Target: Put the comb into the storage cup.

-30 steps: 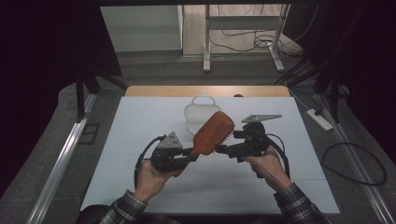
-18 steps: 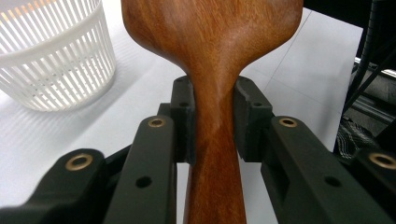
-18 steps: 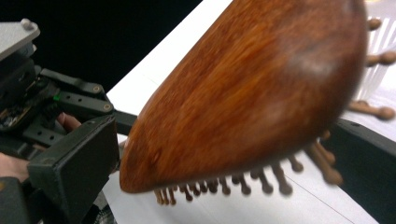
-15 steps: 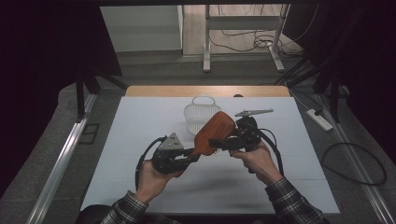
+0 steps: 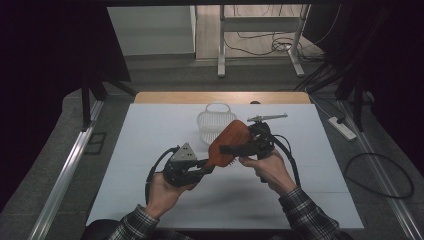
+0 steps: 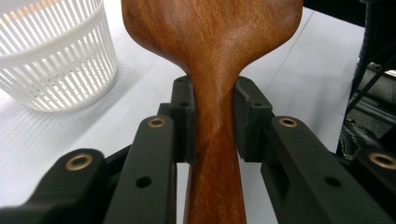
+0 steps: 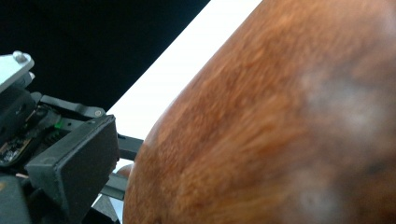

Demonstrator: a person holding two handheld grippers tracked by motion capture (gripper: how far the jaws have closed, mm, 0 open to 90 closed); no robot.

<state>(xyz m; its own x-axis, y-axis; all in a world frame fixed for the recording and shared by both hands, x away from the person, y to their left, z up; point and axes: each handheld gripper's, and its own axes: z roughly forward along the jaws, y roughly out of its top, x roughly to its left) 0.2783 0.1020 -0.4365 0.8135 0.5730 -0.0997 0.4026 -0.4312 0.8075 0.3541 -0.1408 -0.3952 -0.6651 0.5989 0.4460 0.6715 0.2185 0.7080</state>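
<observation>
A brown wooden hairbrush is held above the white table, handle low on the left and head up to the right. My left gripper is shut on its narrow handle. In the left gripper view both black pads press the handle just below the head. My right gripper reaches in from the right, with one black jaw lying across the brush head. In the right gripper view the wooden back is very close, and one pad stands beside its edge. The other jaw is hidden.
A white slatted basket stands on the table just behind the brush; it appears again as the basket at upper left in the left gripper view. The table's wooden far edge lies beyond. A power strip sits on the floor at right.
My right gripper has moved left and slightly down onto the brush head, so its jaw now overlaps the wood. The left gripper and the brush handle have stayed in place.
</observation>
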